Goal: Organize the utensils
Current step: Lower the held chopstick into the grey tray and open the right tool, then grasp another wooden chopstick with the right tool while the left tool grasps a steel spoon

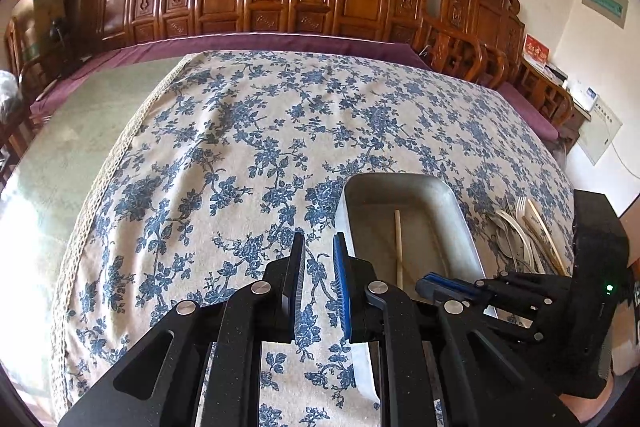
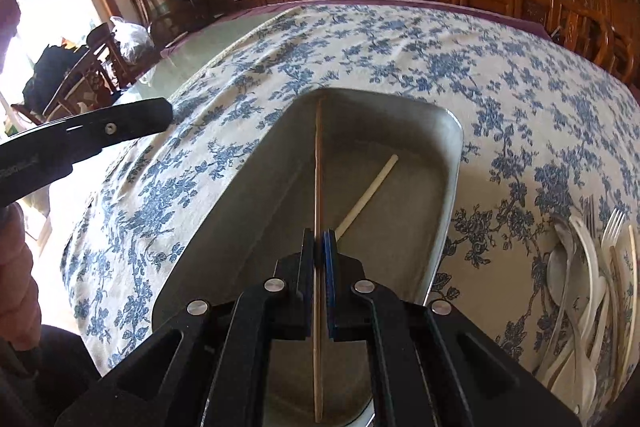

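One chopstick (image 2: pixel 318 187) sits clamped in my right gripper (image 2: pixel 319 247), fingers closed on it about mid-shaft. Its long axis runs straight ahead along the fingers, out over the metal tray (image 2: pixel 448 163), the far tip reaching toward the far wall. I cannot tell whether that tip touches the tray floor or hangs just above it.

A second, pale chopstick (image 2: pixel 366 197) already lies on the tray floor, angled right of the held one; the two cross in view near my fingertips.

Left gripper (image 1: pixel 319 259): fingers parted by a moderate gap, holding nothing, poised over the floral tablecloth (image 1: pixel 240 147) just left of the tray's near-left wall.

Remaining utensils (image 2: pixel 592 283), forks, spoons and more sticks, lie piled on the cloth right of the tray, nearer the right gripper.

Judgement: release comes next. Held stick is already lengthwise with the tray, so lowering and opening should do; slight rightward yaw would match its mate.
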Demonstrator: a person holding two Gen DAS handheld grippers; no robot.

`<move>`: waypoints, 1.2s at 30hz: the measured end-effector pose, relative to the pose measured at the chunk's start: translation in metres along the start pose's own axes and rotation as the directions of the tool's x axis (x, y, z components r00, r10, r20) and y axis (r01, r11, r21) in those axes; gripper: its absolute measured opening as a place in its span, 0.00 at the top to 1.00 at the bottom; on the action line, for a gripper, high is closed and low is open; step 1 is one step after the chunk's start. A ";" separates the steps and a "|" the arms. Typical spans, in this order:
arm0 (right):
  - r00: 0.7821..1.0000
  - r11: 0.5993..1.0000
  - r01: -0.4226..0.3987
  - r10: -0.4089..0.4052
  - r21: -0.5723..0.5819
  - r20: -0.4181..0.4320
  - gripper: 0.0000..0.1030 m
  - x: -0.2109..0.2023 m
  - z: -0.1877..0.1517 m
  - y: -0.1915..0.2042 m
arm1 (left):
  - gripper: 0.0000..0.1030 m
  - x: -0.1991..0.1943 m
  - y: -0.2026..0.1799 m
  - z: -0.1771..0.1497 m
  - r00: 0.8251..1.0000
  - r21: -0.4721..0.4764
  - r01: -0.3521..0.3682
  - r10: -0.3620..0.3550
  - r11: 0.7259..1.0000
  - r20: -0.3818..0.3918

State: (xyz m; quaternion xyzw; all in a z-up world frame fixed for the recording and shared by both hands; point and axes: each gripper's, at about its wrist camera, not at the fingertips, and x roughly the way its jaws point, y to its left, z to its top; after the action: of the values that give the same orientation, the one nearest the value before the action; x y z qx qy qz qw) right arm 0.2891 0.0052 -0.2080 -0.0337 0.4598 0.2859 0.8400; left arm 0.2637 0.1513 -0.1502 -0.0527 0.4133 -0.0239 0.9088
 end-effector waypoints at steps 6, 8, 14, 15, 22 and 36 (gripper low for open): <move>0.999 1.000 -0.014 0.014 0.001 0.043 0.94 -0.030 -0.002 -0.011 | 0.87 -0.004 -0.011 -0.001 1.000 0.009 0.008 -0.008 1.000 0.016; 0.998 1.000 -0.010 0.010 0.001 0.063 0.94 -0.045 -0.006 -0.018 | 0.87 -0.005 -0.018 -0.002 1.000 0.010 0.019 -0.019 1.000 0.021; 0.992 0.998 0.060 -0.063 0.025 0.107 0.94 -0.096 -0.028 -0.063 | 0.76 -0.004 -0.047 -0.005 0.999 0.052 0.042 -0.043 0.998 0.026; 0.991 0.997 0.075 -0.078 0.035 0.111 0.94 -0.103 -0.032 -0.073 | 0.76 -0.003 -0.053 -0.005 0.999 0.059 0.046 -0.048 0.997 0.023; 0.983 0.984 0.152 -0.160 0.098 0.085 0.94 -0.125 -0.058 -0.139 | 0.69 0.001 -0.086 -0.009 0.997 0.096 0.068 -0.071 0.993 0.028; 0.987 0.985 0.136 -0.143 0.104 0.067 0.93 -0.100 -0.074 -0.165 | 0.64 0.016 -0.142 -0.027 0.991 0.177 0.130 -0.129 0.976 -0.016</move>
State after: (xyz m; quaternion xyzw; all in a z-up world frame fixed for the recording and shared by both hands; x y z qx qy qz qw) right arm 0.2767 -0.2009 -0.2055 -0.0136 0.4385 0.2042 0.8751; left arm 0.2536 0.0066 -0.1630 0.0018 0.4072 -0.1200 0.9054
